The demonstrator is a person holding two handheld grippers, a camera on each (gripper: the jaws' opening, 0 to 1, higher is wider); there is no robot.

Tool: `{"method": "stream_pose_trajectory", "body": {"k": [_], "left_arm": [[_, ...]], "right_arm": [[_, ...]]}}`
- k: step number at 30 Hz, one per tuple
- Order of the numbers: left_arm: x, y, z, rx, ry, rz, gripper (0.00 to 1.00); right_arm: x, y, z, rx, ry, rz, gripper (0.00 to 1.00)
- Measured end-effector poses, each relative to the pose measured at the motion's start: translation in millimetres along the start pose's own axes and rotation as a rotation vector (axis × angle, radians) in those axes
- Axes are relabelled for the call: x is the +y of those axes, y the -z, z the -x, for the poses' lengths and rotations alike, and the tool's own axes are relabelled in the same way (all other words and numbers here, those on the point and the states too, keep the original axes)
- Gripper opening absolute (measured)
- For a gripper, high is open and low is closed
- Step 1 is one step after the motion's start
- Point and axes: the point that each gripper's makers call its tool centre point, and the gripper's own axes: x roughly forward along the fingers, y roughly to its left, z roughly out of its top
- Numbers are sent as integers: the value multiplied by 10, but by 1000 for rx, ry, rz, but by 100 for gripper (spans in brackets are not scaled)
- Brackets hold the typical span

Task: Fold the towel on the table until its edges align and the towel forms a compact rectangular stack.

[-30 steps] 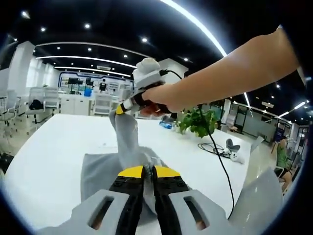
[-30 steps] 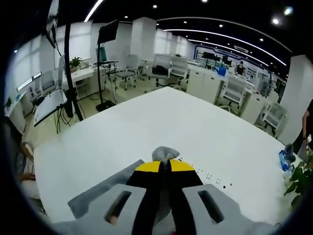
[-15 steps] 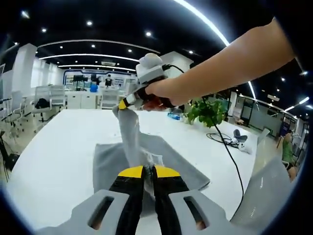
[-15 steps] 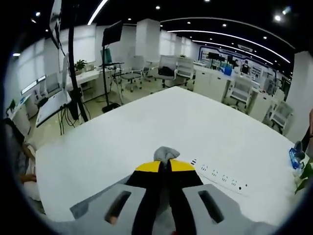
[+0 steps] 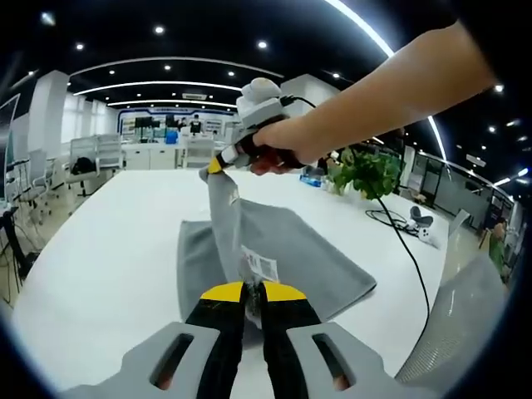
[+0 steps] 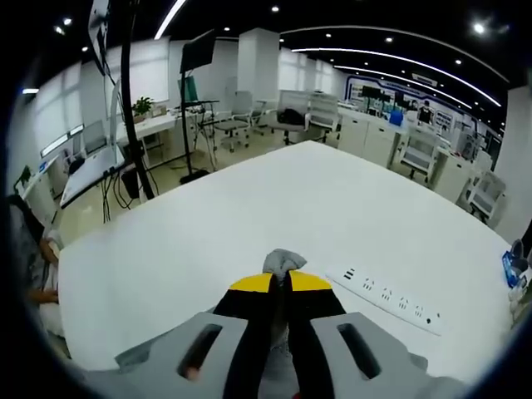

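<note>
The left gripper [image 5: 252,291] pinches a labelled edge of the grey towel [image 5: 283,258]; ahead and above it, the right gripper [image 5: 218,163] clamps another corner, lifting a taut fold off the white table [image 5: 108,249]. This looks like mid-fold: next, carry both corners across to meet the far edge. Open tabletop surrounds them; a power strip [image 6: 391,298] lies beyond.
</note>
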Motion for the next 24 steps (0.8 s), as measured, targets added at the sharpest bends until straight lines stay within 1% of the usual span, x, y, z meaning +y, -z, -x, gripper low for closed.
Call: {"method": "stream_pose_trajectory", "body": {"k": [3, 4, 6, 9, 11, 14, 15, 17, 18, 22, 24], "left_arm": [[40, 45, -16, 9, -9, -1, 7], [67, 89, -30, 20, -12, 0, 7], [70, 106, -21, 36, -21, -6, 7], [162, 205, -67, 61, -37, -16, 7], [219, 270, -86, 74, -45, -26, 7], [268, 365, -81, 101, -55, -20, 7], [279, 377, -74, 100, -56, -22, 7], [309, 411, -67, 105, -64, -20, 7], [351, 455, -72, 110, -71, -18, 7], [374, 487, -92, 117, -78, -20, 7], [398, 543, -120, 132, -80, -27, 7]], "right_arm": [[18, 30, -76, 4, 0, 7, 3], [17, 37, -102, 6, 0, 6, 3], [39, 51, -144, 7, -1, 5, 4], [90, 84, -176, 14, 1, -4, 4], [85, 104, -213, 15, 8, -2, 4], [115, 140, -242, 27, 0, -1, 4], [120, 145, -261, 28, -3, 3, 5], [161, 154, -245, 28, -7, 1, 5], [204, 167, -240, 30, -9, 0, 5], [285, 205, -246, 29, -8, 17, 5], [323, 250, -262, 35, -10, 22, 5]]}}
